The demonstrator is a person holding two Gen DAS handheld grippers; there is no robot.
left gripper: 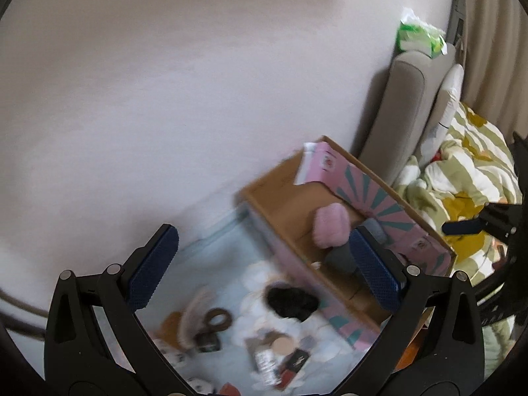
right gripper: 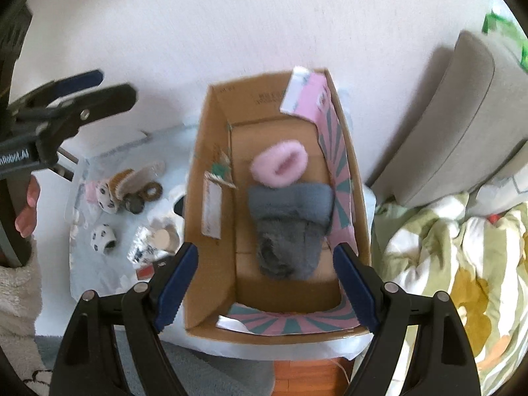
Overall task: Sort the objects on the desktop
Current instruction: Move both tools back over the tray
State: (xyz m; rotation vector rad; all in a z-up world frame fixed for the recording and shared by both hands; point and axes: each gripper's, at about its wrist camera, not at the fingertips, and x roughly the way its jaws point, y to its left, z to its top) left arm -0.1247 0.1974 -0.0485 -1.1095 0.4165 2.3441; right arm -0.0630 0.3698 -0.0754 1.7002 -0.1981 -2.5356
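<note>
The fingers (right gripper: 354, 287) of both grippers are seen spread wide and empty. The soft, light brown hair tie (left gripper: 217, 317) on the surface (left gripper: 211, 257) is best pinched across its ring.

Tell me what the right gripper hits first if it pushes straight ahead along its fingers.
Most likely the grey fuzzy slipper lying in the cardboard box; it sits centred between the open right gripper fingers. Depth is unclear, so the box floor nearby could come first.

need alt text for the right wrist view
An open cardboard box holds a pink fluffy item and a grey fluffy item. The right hand-held gripper hangs open above it. Small items lie on a pale blue cloth left of the box.
</note>
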